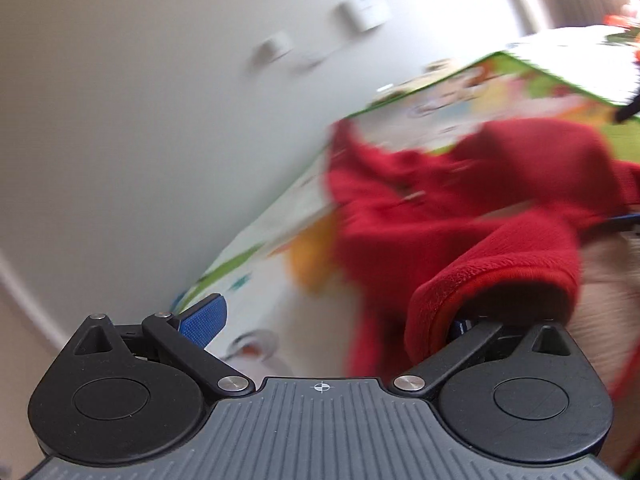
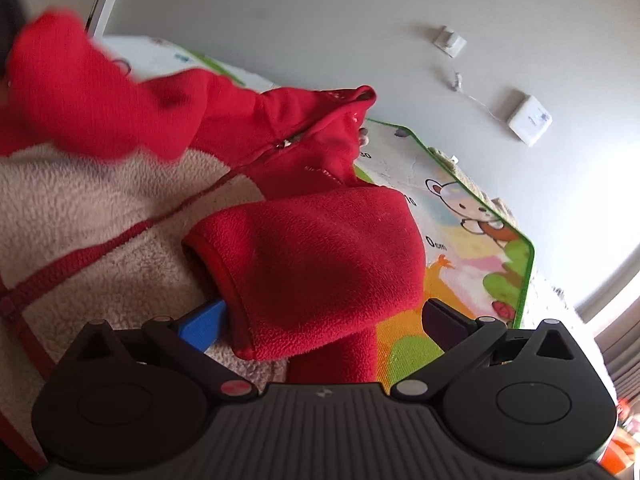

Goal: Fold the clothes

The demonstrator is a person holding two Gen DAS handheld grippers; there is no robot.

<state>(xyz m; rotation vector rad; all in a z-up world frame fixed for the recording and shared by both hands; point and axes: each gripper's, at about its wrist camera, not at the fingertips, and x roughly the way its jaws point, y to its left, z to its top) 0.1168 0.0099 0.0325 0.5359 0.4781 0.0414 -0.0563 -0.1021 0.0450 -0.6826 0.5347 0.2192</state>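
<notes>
In the left wrist view, a plain pale wall point(image 1: 140, 120) fills the left side, with two white wall boxes point(image 1: 364, 10) blurred upon it. The left hand-held gripper point(image 1: 332, 320) has its jaws spread wide: the blue left finger point(image 1: 202, 320) stands free, while the right finger is hidden inside the cuff of a red fleece jacket point(image 1: 460, 208). The jacket lies over a colourful play mat point(image 1: 256, 248) and, further right, its cream fleecy lining shows.

In the right wrist view, the cream lining point(image 2: 100, 216) lies at the left with a red-trimmed seam across it. The right hand-held gripper point(image 2: 324, 324) is likewise wide open; a sleeve cuff point(image 2: 312, 264) sits between its blue finger point(image 2: 204, 328) and its dark finger point(image 2: 444, 322), not pinched. To the right, the play mat reaches the wall.
</notes>
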